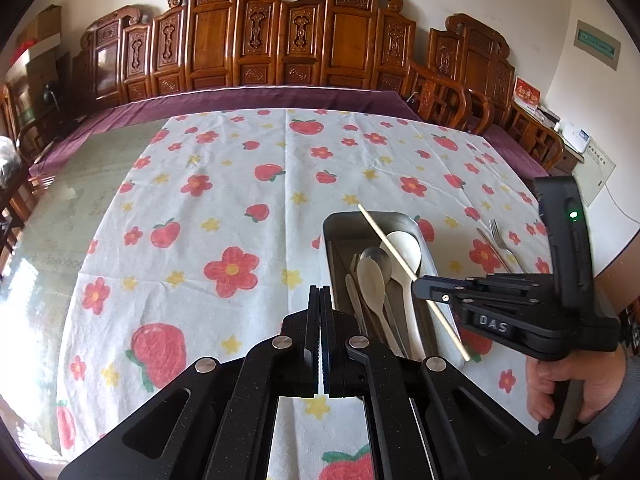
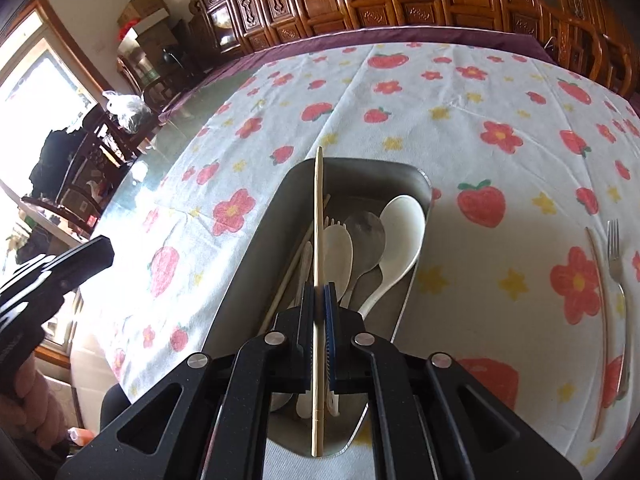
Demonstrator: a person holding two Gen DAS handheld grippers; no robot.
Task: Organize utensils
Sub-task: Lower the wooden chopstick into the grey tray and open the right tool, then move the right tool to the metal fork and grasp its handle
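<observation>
A grey metal tray (image 2: 256, 248) (image 1: 332, 224) on the strawberry cloth holds several utensils: a white ladle spoon (image 2: 402, 224) (image 1: 404, 246), a metal spoon (image 2: 366, 236), a pale spoon (image 1: 370, 284), a spork (image 2: 338, 248) and a chopstick (image 2: 292, 276). My right gripper (image 2: 319, 292) (image 1: 420, 284) is shut on a wooden chopstick (image 2: 319, 200) (image 1: 384, 236) and holds it above the tray, lengthwise. My left gripper (image 1: 321, 292) (image 2: 102, 256) is shut with nothing in it, just left of the tray. A metal fork (image 2: 616, 264) (image 1: 502, 242) and another chopstick (image 2: 600, 280) lie on the cloth to the right.
The floral cloth (image 1: 224, 208) covers a glass-topped table (image 1: 80, 200) with a purple runner behind. Carved wooden chairs (image 1: 280, 40) line the far side. A person's hand (image 1: 560, 384) grips the right tool's handle.
</observation>
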